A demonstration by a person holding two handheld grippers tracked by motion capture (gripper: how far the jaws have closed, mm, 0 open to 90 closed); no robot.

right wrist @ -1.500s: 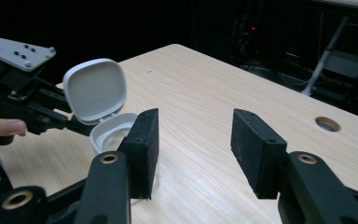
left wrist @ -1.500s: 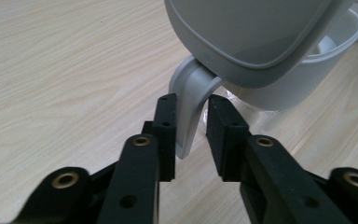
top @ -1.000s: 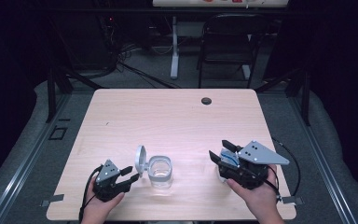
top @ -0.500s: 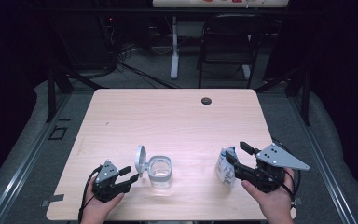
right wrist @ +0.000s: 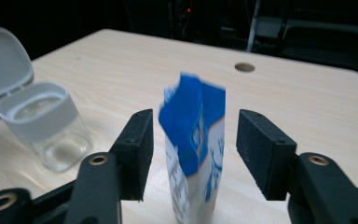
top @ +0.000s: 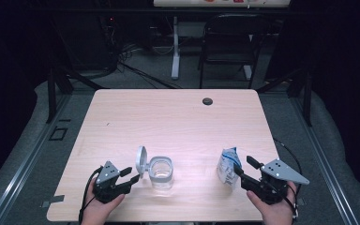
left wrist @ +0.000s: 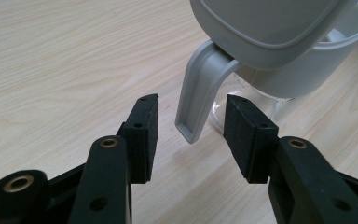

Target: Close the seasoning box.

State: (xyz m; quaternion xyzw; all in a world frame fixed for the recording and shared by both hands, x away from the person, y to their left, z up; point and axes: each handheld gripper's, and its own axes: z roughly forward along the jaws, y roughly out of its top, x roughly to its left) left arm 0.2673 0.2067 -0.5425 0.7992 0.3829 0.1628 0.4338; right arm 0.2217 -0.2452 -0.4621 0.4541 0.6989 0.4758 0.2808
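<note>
Nearest the table's front edge, the left gripper (top: 127, 174) lies low in the person's left hand (top: 104, 206), jaws released and standing apart on either side of the grey latch tab (left wrist: 196, 100) that hangs down from the flipped-up lid (top: 141, 161) of the clear container (top: 161, 171); neither pad touches the tab, so nothing is grasped there. Judgement: the gripper sits at this spot to steady or work the hinge side while the mouth stays open for filling. Across the front edge, the right gripper (top: 242, 169) has its jaws on both sides of the blue-and-white pouch (right wrist: 195, 149), which stands upright on the wood, well apart from the container and to its right in the high view. The right jaws have just been closing, with the pouch between them; a gap remains on each side in the right gripper view, so the pads are not yet pressing and the pouch stands on its own. Judgement: the pouch is taken by its upper body so that its torn blue top can later tip toward the container. Container appears empty, glass clear to the base. Farther off, the table (top: 168, 117) carries a dark round grommet (top: 207, 101) near its back edge; beyond it stand a chair (top: 227, 47) and loose cables on the floor.
</note>
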